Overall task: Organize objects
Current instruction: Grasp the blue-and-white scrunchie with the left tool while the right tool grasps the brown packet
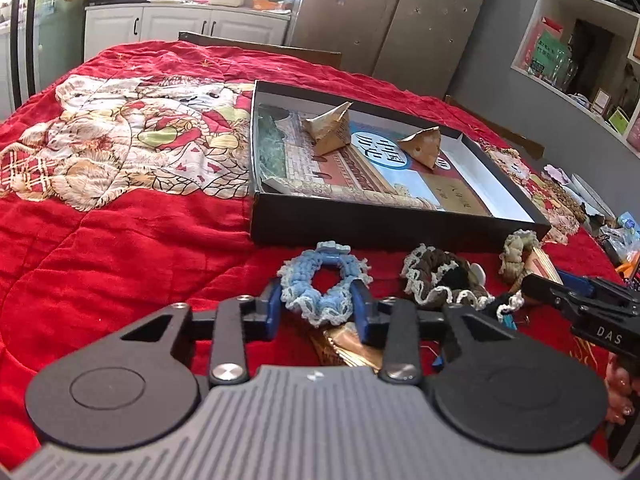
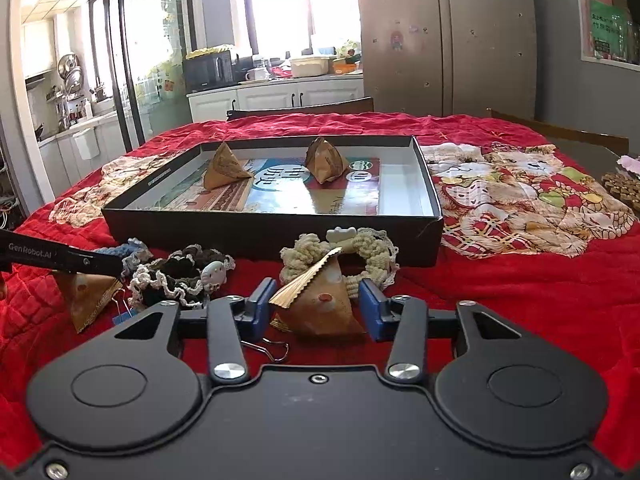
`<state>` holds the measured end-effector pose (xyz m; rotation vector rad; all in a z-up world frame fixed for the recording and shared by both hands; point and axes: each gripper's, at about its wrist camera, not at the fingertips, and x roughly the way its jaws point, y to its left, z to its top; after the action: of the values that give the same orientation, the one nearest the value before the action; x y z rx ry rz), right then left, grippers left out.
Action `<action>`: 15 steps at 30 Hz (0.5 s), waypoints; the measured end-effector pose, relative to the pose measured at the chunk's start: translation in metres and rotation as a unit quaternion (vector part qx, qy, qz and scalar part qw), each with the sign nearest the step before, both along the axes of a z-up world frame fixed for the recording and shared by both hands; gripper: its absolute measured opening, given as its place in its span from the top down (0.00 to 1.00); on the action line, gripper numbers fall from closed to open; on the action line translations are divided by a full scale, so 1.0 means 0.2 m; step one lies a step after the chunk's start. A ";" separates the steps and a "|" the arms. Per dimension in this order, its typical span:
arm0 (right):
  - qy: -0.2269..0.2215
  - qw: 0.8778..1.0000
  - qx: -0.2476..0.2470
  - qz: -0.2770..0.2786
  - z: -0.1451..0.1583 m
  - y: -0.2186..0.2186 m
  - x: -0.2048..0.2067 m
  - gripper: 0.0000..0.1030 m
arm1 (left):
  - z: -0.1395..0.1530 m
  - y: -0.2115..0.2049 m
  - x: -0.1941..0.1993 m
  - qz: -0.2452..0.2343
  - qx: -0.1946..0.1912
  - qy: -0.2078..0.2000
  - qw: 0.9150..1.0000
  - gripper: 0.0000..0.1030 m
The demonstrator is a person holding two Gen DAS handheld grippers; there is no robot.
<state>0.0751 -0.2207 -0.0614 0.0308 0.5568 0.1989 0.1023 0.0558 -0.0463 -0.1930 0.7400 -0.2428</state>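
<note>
Three scrunchies (image 1: 325, 280), four pyramid packets (image 2: 320, 306) (two boxed).

Both cameras sit low over the near edge of the surface, which is covered by a red quilt (image 1: 120, 240), each looking forward and down along its own jaws. The left wrist view stands further left and faces the black box (image 1: 360, 224) from its near left corner, with shelves at its right. The right wrist view faces the box (image 2: 260, 236) squarely along its long near side, the kitchen beyond. Both are close to the things lying at the near edge. They share the box, the dark scrunchie (image 1: 436, 280) (image 2: 180, 276) between them, and the fridge (image 1: 400, 12) (image 2: 440, 40) behind.
</note>
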 end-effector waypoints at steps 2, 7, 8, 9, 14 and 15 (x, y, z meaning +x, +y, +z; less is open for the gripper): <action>0.003 1.000 -0.003 0.002 -0.01 0.01 0.01 0.63 | 0.00 -0.01 0.00 -0.004 0.000 -0.001 1.000 0.71; 0.005 1.000 0.000 0.000 -0.01 0.00 0.01 0.67 | 0.00 -0.02 0.01 -0.012 -0.005 -0.003 1.000 0.79; 0.005 1.000 0.000 0.000 -0.01 0.00 0.01 0.68 | 0.00 -0.02 0.01 -0.013 -0.006 -0.003 1.000 0.80; 0.004 1.000 -0.001 0.000 -0.01 0.00 0.01 0.69 | 0.00 -0.02 0.01 -0.014 -0.008 -0.003 1.000 0.81; 0.001 1.000 -0.006 0.002 -0.01 0.01 0.00 0.70 | 0.01 -0.01 -0.01 -0.016 -0.010 -0.007 1.000 0.84; 0.001 1.000 -0.005 0.002 -0.01 0.01 0.00 0.71 | 0.01 -0.01 -0.01 -0.016 -0.010 -0.007 1.000 0.84</action>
<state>0.0747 -0.2193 -0.0631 0.0193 0.5605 0.2004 0.1011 0.0531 -0.0441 -0.1978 0.7272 -0.2806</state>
